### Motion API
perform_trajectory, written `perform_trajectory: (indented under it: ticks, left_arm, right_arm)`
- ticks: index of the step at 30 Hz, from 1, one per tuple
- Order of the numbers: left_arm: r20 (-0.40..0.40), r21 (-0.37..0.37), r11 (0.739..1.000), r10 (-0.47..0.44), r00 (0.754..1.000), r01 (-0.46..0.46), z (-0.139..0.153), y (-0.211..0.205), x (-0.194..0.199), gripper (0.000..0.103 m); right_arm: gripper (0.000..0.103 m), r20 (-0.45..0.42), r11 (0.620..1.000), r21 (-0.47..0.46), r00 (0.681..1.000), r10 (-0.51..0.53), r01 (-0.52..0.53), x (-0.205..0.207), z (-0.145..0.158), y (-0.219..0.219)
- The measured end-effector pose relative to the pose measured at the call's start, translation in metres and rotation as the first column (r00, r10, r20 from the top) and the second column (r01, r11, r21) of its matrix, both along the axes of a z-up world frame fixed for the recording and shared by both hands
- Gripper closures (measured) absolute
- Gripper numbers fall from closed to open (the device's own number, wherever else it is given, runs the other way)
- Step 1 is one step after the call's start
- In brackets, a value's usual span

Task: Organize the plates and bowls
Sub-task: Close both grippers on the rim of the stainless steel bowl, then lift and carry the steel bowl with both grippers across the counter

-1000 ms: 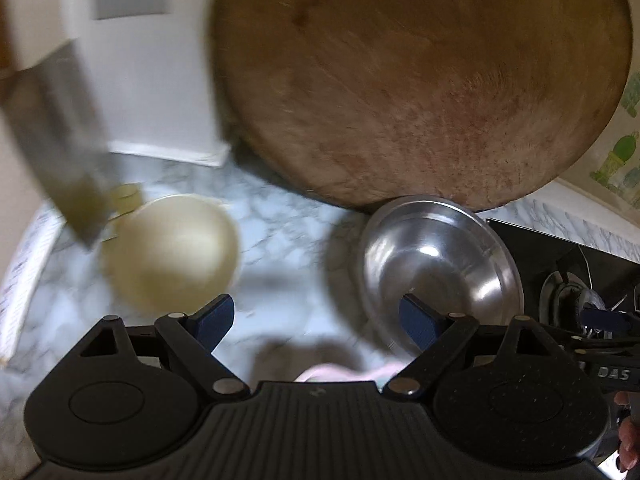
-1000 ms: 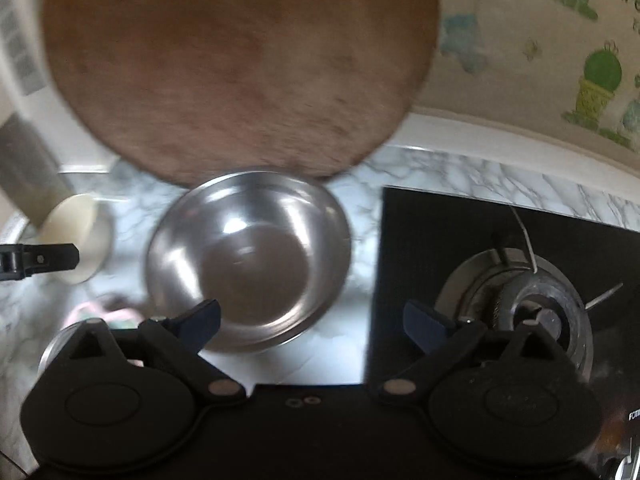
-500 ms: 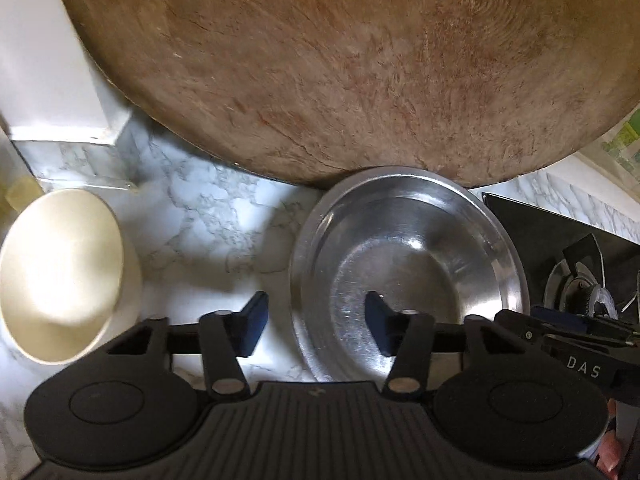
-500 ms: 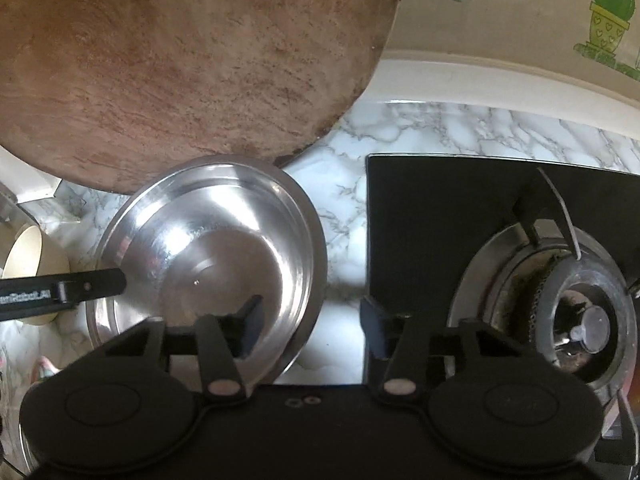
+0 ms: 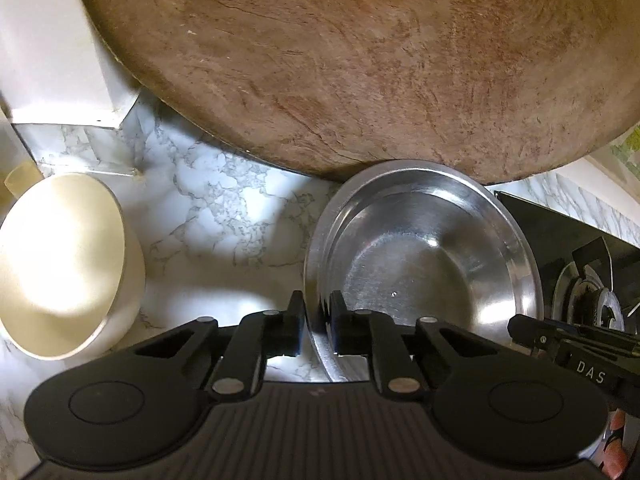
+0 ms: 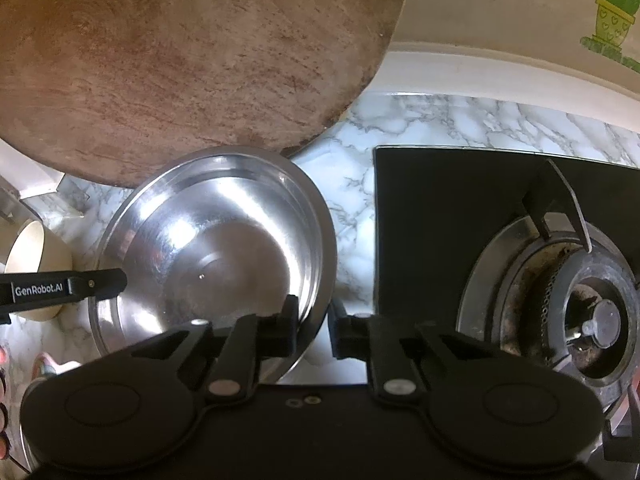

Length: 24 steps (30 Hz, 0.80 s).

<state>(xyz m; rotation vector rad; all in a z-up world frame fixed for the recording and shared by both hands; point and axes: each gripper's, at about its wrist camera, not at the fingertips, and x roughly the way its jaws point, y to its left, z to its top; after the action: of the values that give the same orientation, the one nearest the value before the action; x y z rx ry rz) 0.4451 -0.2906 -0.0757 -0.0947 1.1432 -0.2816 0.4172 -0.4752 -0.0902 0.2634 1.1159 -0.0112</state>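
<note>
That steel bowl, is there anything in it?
Empty: the steel bowl shows only its bare, shiny bottom in both wrist views, with no food or water visible.

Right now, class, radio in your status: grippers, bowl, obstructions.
Left gripper, right gripper closing on steel bowl rim, opposite sides. Wooden board close behind.

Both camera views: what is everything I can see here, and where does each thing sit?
steel bowl: one, silver, on the marble counter, empty, beside the stove.
wooden board: one, brown, round, behind the bowl.
cream bowl: one, off-white, on the counter's left.
stove: one, black top with a burner, right of the steel bowl.
cactus wall covering: green on cream, behind the stove.
left gripper: black, jaws closing on the steel bowl's left rim.
right gripper: black, jaws closing on its right rim.
</note>
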Motion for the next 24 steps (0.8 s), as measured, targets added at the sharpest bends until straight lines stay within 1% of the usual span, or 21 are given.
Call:
perform_trajectory:
  ticks: [6,14,18,24]
  left_arm:
    - [0.030,-0.001,1.000,0.001,1.000,-0.001,0.012,-0.003,-0.003,0.092]
    - [0.078,-0.023,0.999,-0.033,0.996,0.035,0.038,-0.010,-0.016,0.092]
    - [0.090,-0.034,0.998,-0.052,0.995,0.056,0.054,-0.008,-0.031,0.092]
    - [0.121,-0.011,0.997,-0.078,0.990,0.080,0.076,0.002,-0.066,0.092]
  right_arm:
    - [0.087,0.030,1.000,-0.014,1.000,-0.006,0.007,-0.004,0.007,0.001]
    - [0.087,0.084,1.000,-0.025,0.996,-0.015,0.017,-0.021,0.031,-0.010]
    - [0.087,0.104,1.000,-0.019,0.994,-0.022,0.024,-0.036,0.045,-0.014]
    - [0.087,0.124,1.000,-0.018,0.992,-0.017,0.020,-0.067,0.065,-0.008]
